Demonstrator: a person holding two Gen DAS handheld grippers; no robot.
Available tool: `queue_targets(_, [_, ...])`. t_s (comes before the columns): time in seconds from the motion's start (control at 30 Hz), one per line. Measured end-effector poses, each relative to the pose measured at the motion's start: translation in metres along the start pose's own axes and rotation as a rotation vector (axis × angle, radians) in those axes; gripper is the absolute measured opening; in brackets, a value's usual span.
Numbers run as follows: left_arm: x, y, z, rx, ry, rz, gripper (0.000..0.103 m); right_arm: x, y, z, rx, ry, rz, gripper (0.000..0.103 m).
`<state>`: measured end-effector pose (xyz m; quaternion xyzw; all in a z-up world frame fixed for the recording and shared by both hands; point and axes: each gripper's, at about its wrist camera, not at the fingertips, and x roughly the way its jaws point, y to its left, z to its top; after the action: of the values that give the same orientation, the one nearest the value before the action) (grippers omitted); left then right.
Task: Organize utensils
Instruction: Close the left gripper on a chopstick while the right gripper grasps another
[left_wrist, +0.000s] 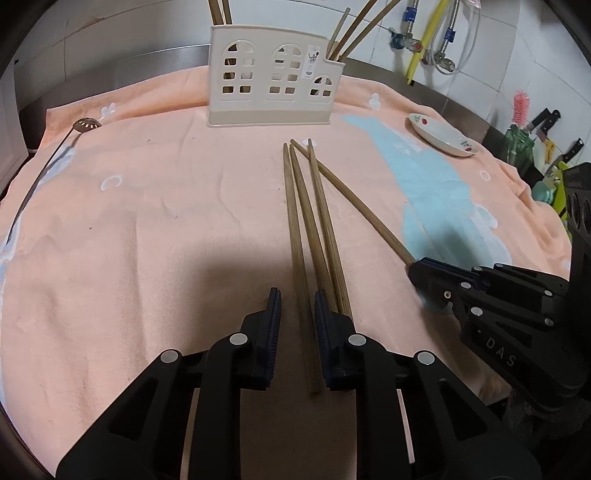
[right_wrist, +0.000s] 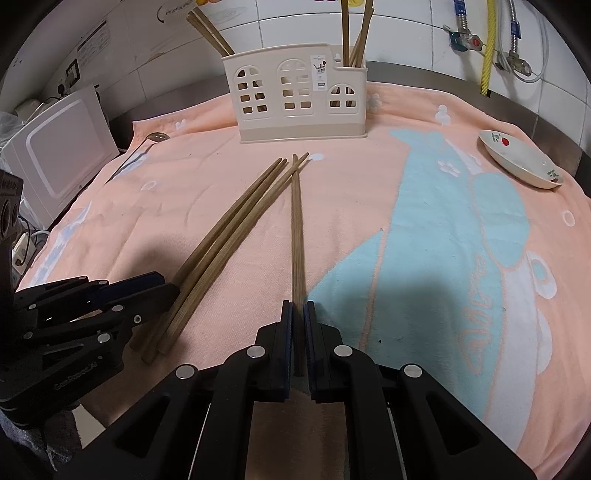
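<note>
Several brown wooden chopsticks lie on the peach towel (left_wrist: 147, 229). My left gripper (left_wrist: 297, 299) is open, its jaws on either side of one chopstick (left_wrist: 295, 221); two more (left_wrist: 321, 221) lie under its right finger. My right gripper (right_wrist: 298, 310) is shut on a single chopstick (right_wrist: 296, 229), which also shows in the left wrist view (left_wrist: 354, 199). The right gripper shows at the right of the left wrist view (left_wrist: 424, 275). The left gripper shows at the left of the right wrist view (right_wrist: 162, 291). A cream utensil holder (left_wrist: 273, 81) (right_wrist: 299, 92) with house-shaped windows stands at the back and holds more chopsticks.
A slotted metal ladle (left_wrist: 86, 124) lies at the towel's left edge. A white floral dish (left_wrist: 443, 134) (right_wrist: 517, 158) sits at the right. Knives and a pink brush (left_wrist: 521, 107) stand far right. A white appliance (right_wrist: 59, 147) stands to the left. Pipes run along the tiled wall.
</note>
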<state>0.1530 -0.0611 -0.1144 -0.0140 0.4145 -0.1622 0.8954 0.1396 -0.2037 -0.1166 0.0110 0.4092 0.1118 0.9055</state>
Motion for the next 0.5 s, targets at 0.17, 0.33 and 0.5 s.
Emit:
queue_targets(0.17, [0.004, -0.005, 0.004, 0.022, 0.003, 0.049, 0.008, 0.001, 0.004, -0.001, -0.034, -0.007, -0.015, 0.007])
queue_targets(0.33, [0.000, 0.005, 0.008, -0.002, 0.014, 0.026, 0.005, -0.004, 0.003, 0.002, -0.040, -0.016, -0.013, 0.006])
queue_targets(0.5, [-0.016, 0.009, 0.014, 0.009, -0.040, 0.004, 0.005, -0.026, 0.005, 0.014, -0.051, -0.075, -0.009, 0.006])
